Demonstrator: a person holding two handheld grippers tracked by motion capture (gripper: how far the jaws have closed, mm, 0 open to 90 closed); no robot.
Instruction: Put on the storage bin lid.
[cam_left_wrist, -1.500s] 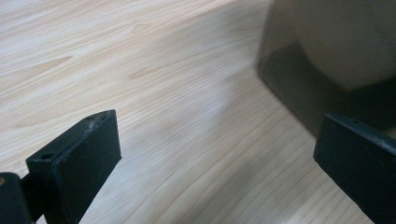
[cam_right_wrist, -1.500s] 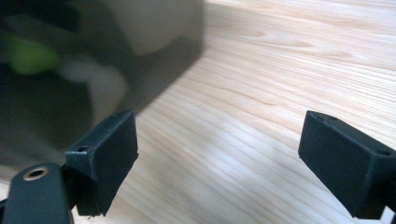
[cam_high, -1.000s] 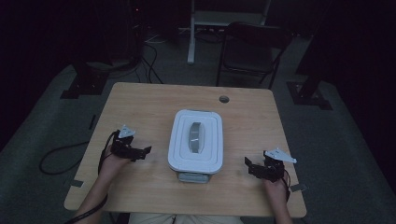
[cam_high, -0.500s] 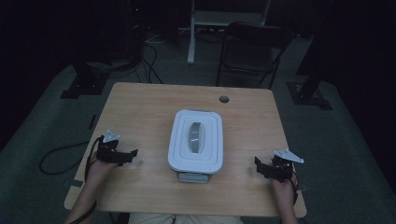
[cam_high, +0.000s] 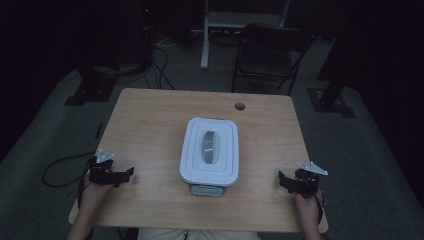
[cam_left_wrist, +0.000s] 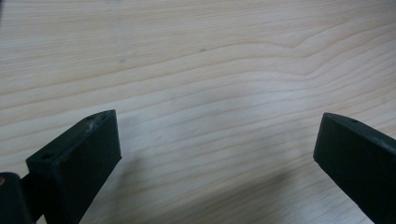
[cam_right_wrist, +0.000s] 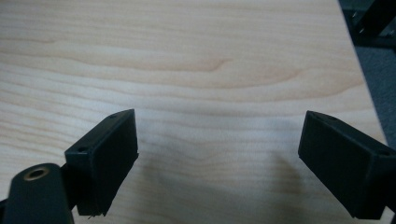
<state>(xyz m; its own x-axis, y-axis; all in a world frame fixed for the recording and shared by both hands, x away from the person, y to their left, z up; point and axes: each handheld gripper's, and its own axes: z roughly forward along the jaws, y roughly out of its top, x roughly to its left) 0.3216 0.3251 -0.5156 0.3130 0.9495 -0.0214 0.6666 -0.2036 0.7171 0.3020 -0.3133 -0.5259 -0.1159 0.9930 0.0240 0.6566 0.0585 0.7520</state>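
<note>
**A:** So what's closest to the person? I see two hands at the near edge of the table (cam_high: 150, 120).

**B:** Yep. The left gripper (cam_high: 125, 174) sits over the near-left corner, jaws pointing in toward the middle. In the left gripper view its jaws are spread wide apart with just bare wood grain between them, so it's holding nothing.

**A:** And the other one?

**B:** Same deal. The right gripper (cam_high: 282, 181) is by the near-right corner, also aimed inward. The right gripper view has both jaws wide open over bare wood, nothing in them, and the table's edge with grey floor past it at the upper right.

**A:** Where's the box?

**B:** The box (cam_high: 209, 151) is dead centre on the table, between the two grippers and well apart from both. White, lid on, with a grey handle (cam_high: 209, 146) along the top. A grey latch (cam_high: 205, 189) sticks out at its near end.

**A:** Anything further back?

**B:** A small round hole (cam_high: 240, 106) in the tabletop near the far edge, then a dark chair (cam_high: 272, 55) behind the table. It's pretty dim back there.
</note>
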